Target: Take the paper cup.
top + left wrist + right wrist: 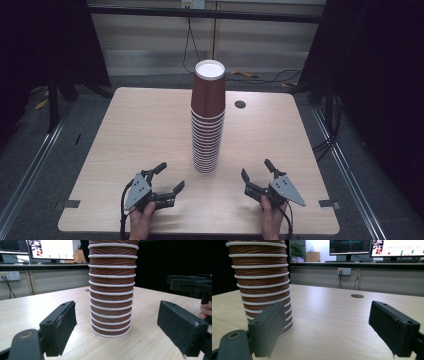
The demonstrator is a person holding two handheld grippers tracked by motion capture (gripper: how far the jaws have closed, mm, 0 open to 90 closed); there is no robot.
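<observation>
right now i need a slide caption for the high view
Tall stack of brown paper cups upside down on a wooden table, left gripper and right gripper open on either side.

No legible text anywhere. Monitors behind the worktop show coloured blocks and graph lines, too small and blurred to read. The stack of brown paper cups carries ribbing and white rims, no print. Wall sockets bear no readable marking.
</observation>
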